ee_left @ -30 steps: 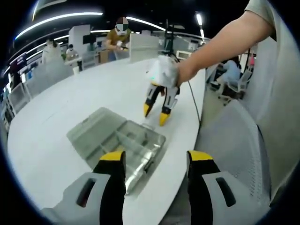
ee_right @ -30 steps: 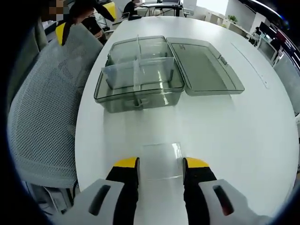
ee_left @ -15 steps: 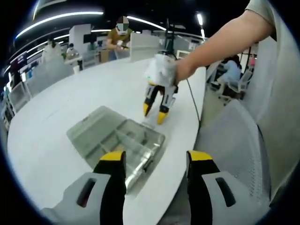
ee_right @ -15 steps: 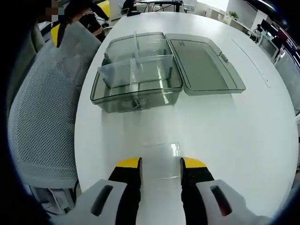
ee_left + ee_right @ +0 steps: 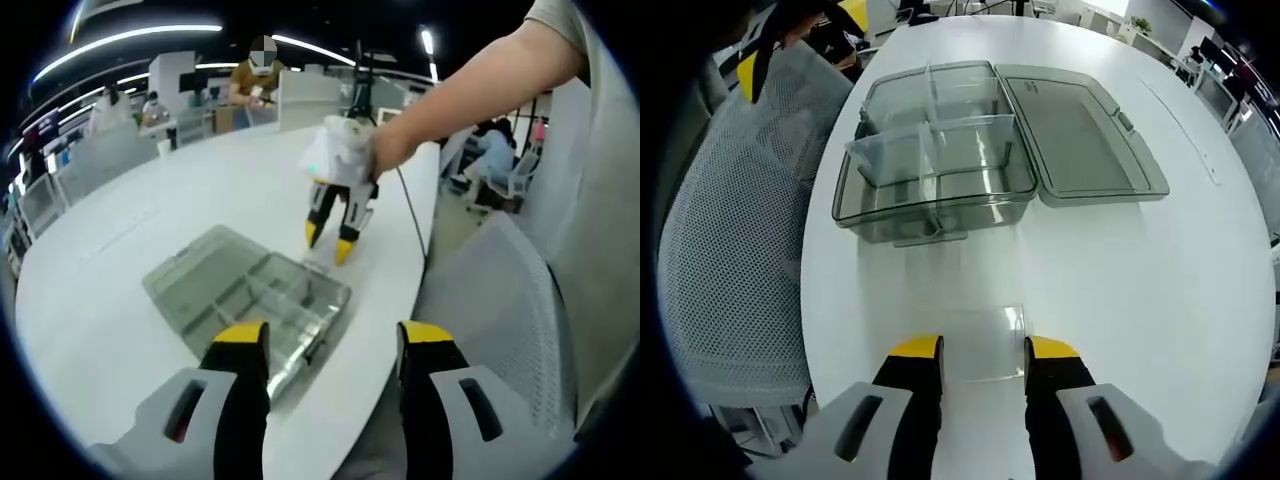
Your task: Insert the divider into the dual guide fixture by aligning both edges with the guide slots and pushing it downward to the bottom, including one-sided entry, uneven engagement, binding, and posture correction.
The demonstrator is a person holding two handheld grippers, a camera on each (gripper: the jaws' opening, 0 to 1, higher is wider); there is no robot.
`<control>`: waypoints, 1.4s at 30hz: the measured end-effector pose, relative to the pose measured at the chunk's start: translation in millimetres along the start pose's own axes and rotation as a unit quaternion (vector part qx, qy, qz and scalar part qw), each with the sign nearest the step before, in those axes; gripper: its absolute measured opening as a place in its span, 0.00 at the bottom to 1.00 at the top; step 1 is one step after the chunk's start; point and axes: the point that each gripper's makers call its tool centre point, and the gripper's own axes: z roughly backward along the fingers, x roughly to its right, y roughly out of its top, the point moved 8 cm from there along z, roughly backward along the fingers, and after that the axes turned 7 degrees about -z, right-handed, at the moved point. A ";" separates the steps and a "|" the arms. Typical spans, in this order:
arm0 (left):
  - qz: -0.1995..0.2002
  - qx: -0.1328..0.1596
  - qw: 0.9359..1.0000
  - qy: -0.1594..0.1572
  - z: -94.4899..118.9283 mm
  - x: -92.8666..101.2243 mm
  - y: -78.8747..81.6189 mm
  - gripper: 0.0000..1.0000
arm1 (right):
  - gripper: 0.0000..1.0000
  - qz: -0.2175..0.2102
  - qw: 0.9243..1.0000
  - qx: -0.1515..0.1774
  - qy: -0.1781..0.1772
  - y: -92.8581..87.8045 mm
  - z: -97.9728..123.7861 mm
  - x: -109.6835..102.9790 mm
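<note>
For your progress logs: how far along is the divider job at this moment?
Done: the box lies with its lid open. In hand: the right tongs straddle the clear divider lying flat on the table. Left: grip it, align both edges, push down.

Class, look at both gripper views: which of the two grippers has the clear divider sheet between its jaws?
The right gripper: its yellow-tipped jaws straddle the clear divider lying flat on the table. The left gripper hangs open above the box, holding nothing.

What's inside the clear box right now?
The clear box holds only fitted clear partitions; its compartments look empty. The loose divider lies outside on the table, between the right tool's jaws.
</note>
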 end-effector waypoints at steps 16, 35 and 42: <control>0.005 -0.002 1.000 -0.001 -2.1 1.0 -4.6 0.49 | 0.27 0.004 1.000 0.018 -0.010 4.7 12.5 -11.0; 0.003 -0.002 1.000 -0.015 -9.6 4.1 1.0 0.46 | 0.27 0.032 0.997 0.056 -0.044 26.6 43.4 -38.8; 0.005 -0.005 1.000 -0.017 -13.1 3.2 3.0 0.44 | 0.27 0.052 0.995 0.068 -0.055 40.7 54.4 -53.7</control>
